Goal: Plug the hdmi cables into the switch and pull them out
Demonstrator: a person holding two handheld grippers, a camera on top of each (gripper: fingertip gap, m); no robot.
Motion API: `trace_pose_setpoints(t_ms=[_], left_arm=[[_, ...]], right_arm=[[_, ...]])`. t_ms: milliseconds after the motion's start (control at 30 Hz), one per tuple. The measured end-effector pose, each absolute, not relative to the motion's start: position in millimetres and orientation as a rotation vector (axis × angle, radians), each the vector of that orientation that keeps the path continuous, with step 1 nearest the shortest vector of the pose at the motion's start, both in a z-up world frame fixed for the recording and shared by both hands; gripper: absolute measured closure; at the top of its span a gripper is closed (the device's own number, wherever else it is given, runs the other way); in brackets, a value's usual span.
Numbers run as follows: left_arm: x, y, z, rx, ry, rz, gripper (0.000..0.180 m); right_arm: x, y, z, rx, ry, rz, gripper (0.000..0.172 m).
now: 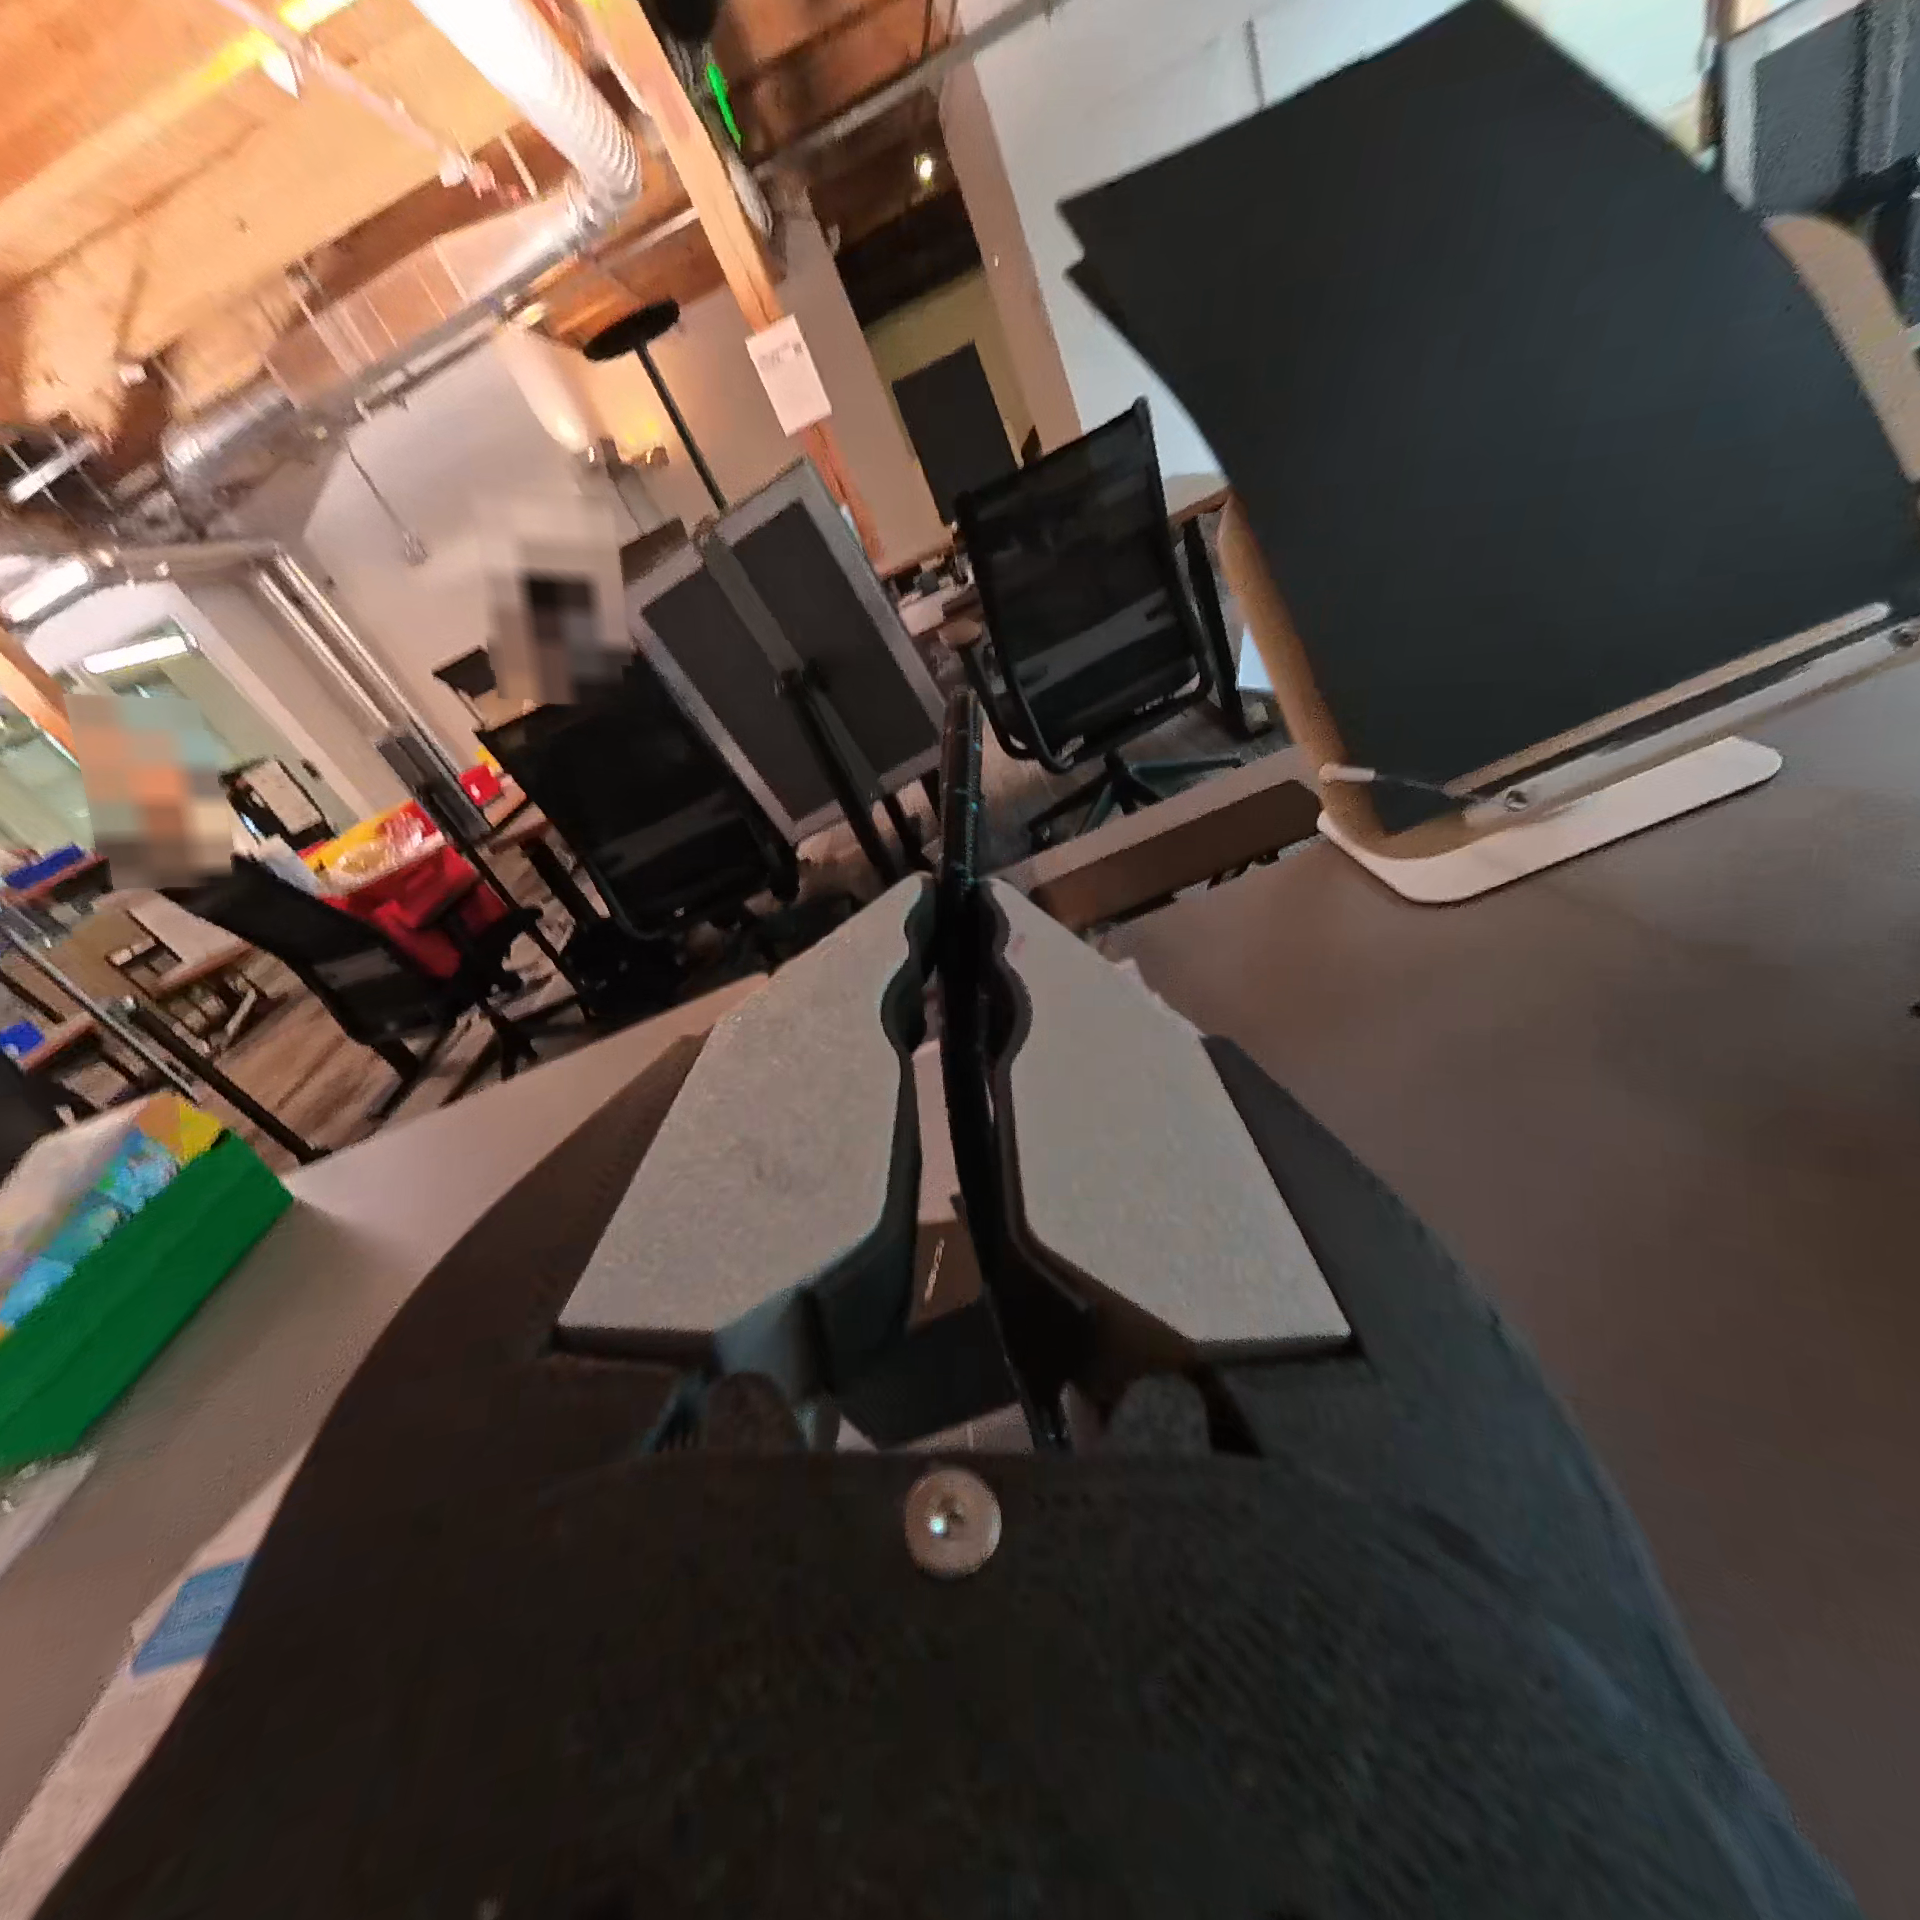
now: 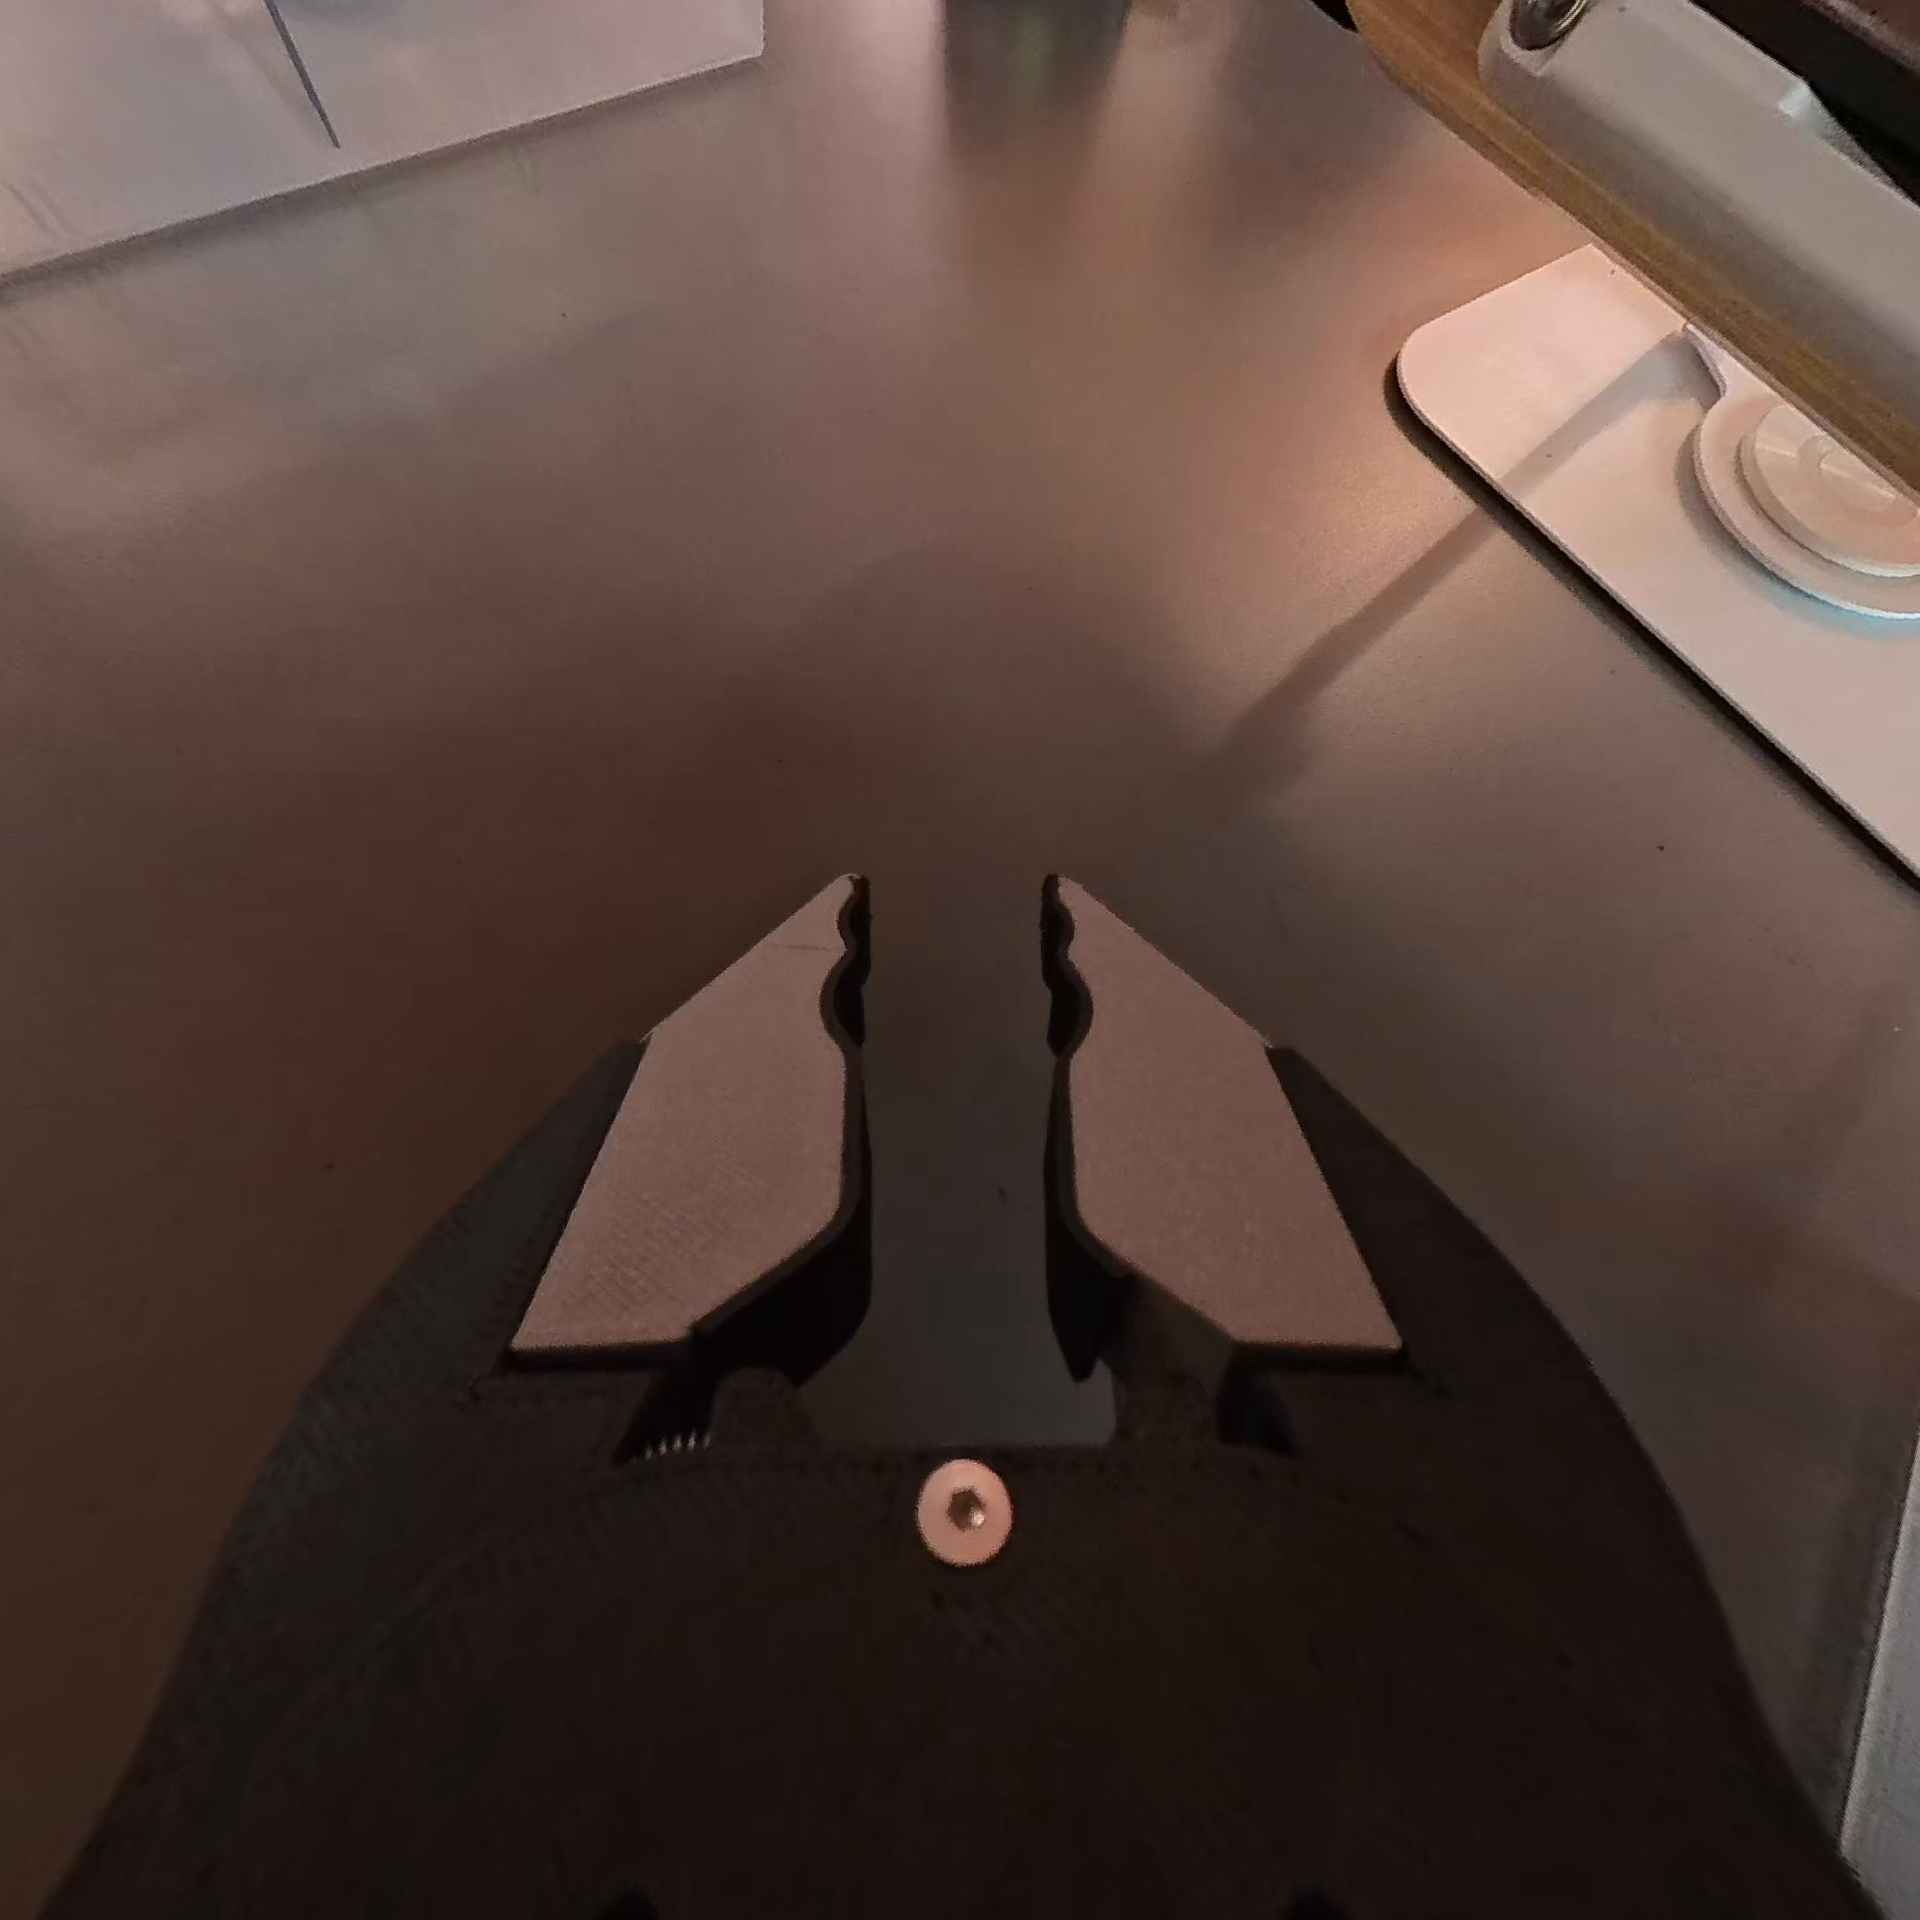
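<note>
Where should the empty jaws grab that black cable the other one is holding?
Judging from the pose, grab the bare stretch of the black cable sticking out past the left gripper, which is pinching it. It is thin and stands upward, so come from the side, one pad on each flank. The right gripper is open.

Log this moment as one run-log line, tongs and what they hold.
left tongs: shut on black cable | right tongs: open, nothing between, over table | switch: not visible

An office: mesh chairs (image 1: pixel 1081 613), desks (image 1: pixel 1558 1039), a monitor (image 1: pixel 1507 416).
</note>
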State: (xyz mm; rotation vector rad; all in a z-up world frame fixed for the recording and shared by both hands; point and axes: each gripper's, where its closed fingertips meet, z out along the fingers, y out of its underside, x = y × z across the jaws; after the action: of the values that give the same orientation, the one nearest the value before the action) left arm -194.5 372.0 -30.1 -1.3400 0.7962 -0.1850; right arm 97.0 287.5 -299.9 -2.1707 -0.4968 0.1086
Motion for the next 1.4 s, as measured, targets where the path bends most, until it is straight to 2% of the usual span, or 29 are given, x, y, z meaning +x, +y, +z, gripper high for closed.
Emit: trace_pose_setpoints(t_ms=[333,500,567,767,900,1000,1167,1333,1400], left_arm=[[-98,288,3,-1.137,1.006,-0.296,0.176],[-47,267,-28,-1.187,1.143,-0.453,0.176],[-40,280,-39,-1.211,1.142,-0.394,0.176],[-39,312,-36,-1.223,1.120,-0.288,0.176],[-9,277,-92,-1.337,1.333,-0.514,0.176],[0,256,-113,-1.390,1.374,-0.714,0.157],[-14,274,-106,-1.462,1.344,-0.707,0.133],[-41,320,-98,-1.582,1.230,-0.685,0.132],[-54,346,-104,-1.697,1.173,-0.745,0.126]], right_arm=[[98,288,-298,-2.164,-0.472,0.139,0.143],[99,287,-296,-2.156,-0.470,0.131,0.143],[99,287,-296,-2.151,-0.475,0.116,0.143],[100,288,-294,-2.146,-0.474,0.113,0.143],[100,288,-293,-2.143,-0.471,0.112,0.142],[100,289,-292,-2.135,-0.464,0.112,0.139],[105,290,-292,-2.140,-0.440,0.089,0.140],[112,291,-290,-2.139,-0.395,0.083,0.138],[112,291,-288,-2.130,-0.386,0.095,0.137]])
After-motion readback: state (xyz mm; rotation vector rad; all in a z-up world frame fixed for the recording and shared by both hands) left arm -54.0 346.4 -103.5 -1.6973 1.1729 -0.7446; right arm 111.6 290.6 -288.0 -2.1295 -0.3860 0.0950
